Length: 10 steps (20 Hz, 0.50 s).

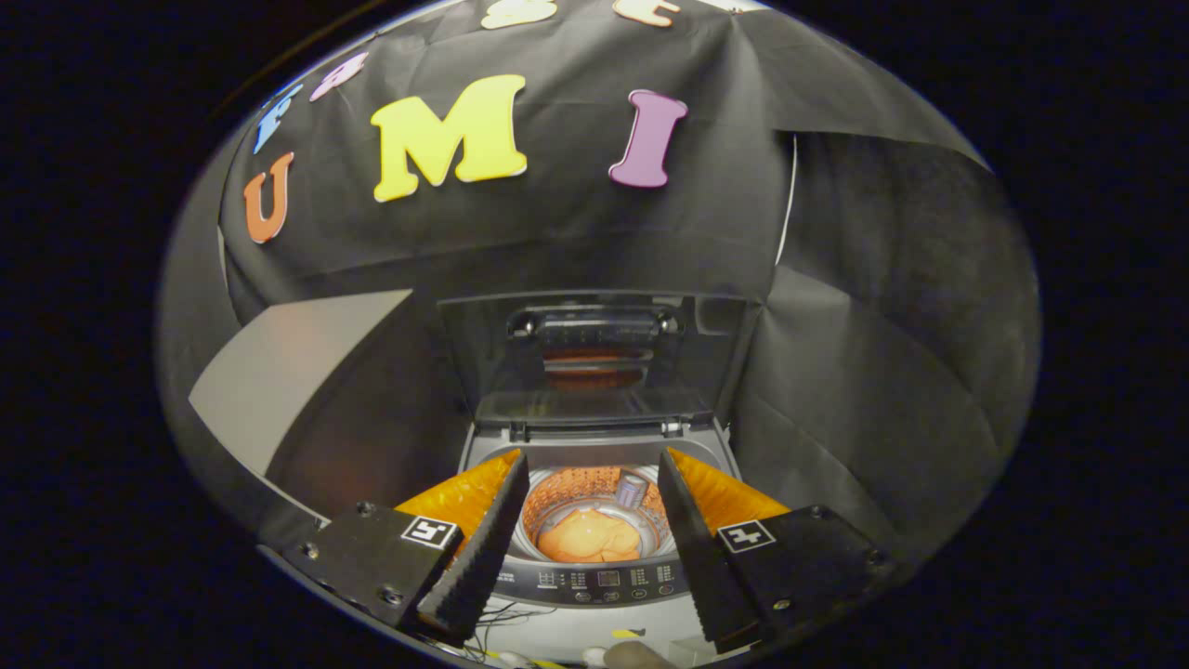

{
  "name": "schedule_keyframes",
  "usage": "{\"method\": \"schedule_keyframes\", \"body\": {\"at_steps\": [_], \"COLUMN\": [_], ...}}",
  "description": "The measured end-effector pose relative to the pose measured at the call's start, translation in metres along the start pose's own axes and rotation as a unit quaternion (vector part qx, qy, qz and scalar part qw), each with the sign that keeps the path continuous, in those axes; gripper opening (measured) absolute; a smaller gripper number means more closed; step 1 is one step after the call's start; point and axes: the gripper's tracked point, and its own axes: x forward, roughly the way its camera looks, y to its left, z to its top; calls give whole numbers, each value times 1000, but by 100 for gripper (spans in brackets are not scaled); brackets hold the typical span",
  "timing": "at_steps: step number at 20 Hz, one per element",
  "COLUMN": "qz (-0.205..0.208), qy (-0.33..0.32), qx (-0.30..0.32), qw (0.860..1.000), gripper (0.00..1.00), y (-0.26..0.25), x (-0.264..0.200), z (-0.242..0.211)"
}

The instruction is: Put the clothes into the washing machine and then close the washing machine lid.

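Orange clothes (589, 539), a soft crumpled heap, lie at the bottom of the washing machine (594, 581) drum, lid (594, 358) standing upright at the rear edge, gripper (592, 537) fingers spread wide above the opening, holding nothing.

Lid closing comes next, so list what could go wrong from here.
1. The lid stands upright behind the drum; pulled forward carelessly, it might drop and slam.
2. The open gripper hovers above the drum opening, so its fingers could sit in the lid's path.
3. The orange garment seems fully inside; a hidden edge could still catch.
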Motion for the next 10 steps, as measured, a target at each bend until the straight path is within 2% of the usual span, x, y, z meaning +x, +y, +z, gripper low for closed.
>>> {"method": "schedule_keyframes", "body": {"at_steps": [5,7,10], "qz": [-26,-35,-37], "qy": [-35,-44,-66], "qx": [10,2,-16], "qw": [999,998,997], "gripper": [87,96,97], "y": [5,7,14], "x": [-40,-48,-52], "z": [36,47,74]}}
